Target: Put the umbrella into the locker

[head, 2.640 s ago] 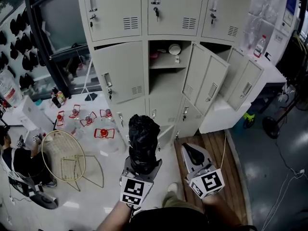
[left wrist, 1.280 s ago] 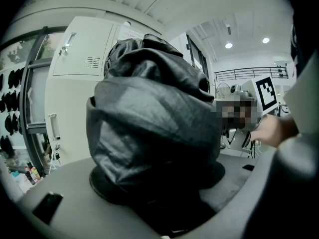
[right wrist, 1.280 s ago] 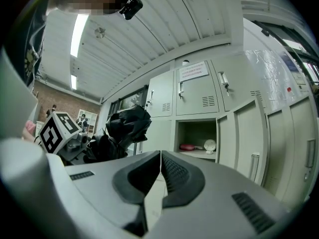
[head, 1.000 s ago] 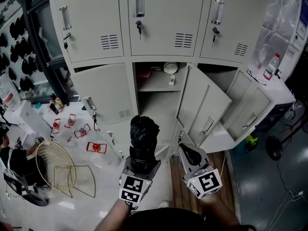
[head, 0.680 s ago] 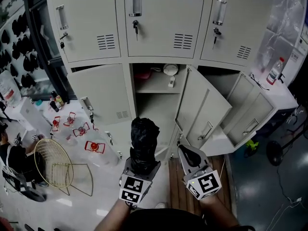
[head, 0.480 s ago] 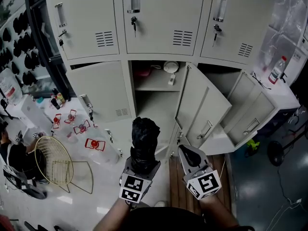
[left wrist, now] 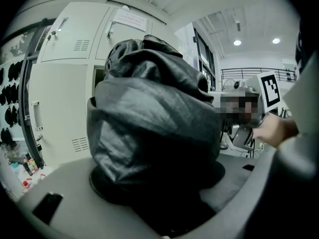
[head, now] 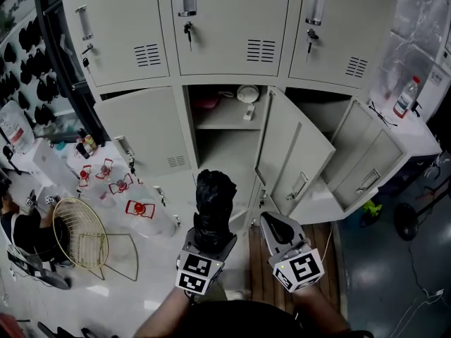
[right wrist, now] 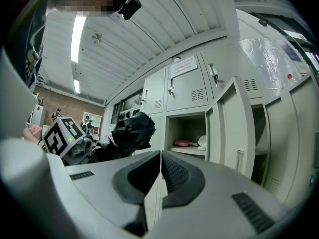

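Observation:
A folded black umbrella (head: 213, 203) stands upright in my left gripper (head: 210, 239), whose jaws are shut on its lower part. In the left gripper view the umbrella (left wrist: 154, 128) fills most of the picture. Beside it on the right, my right gripper (head: 272, 225) is shut and holds nothing; its pads (right wrist: 169, 171) meet. Ahead is the grey locker bank, with the middle compartment (head: 224, 150) open and its door (head: 292, 153) swung out to the right. The right gripper view shows the umbrella (right wrist: 130, 131) left of that open compartment (right wrist: 188, 133).
On the open locker's upper shelf lie a white round thing (head: 247, 94) and a reddish one. A second locker door (head: 366, 153) stands open at right, beside a white table with a bottle (head: 404, 97). A wire chair (head: 81, 234), red items (head: 139, 208) and a seated person (head: 21, 231) are at left.
The lockers have come nearer and fill more of the head view. Both grippers have sunk slightly in the picture; the umbrella stays in the left gripper's hold.

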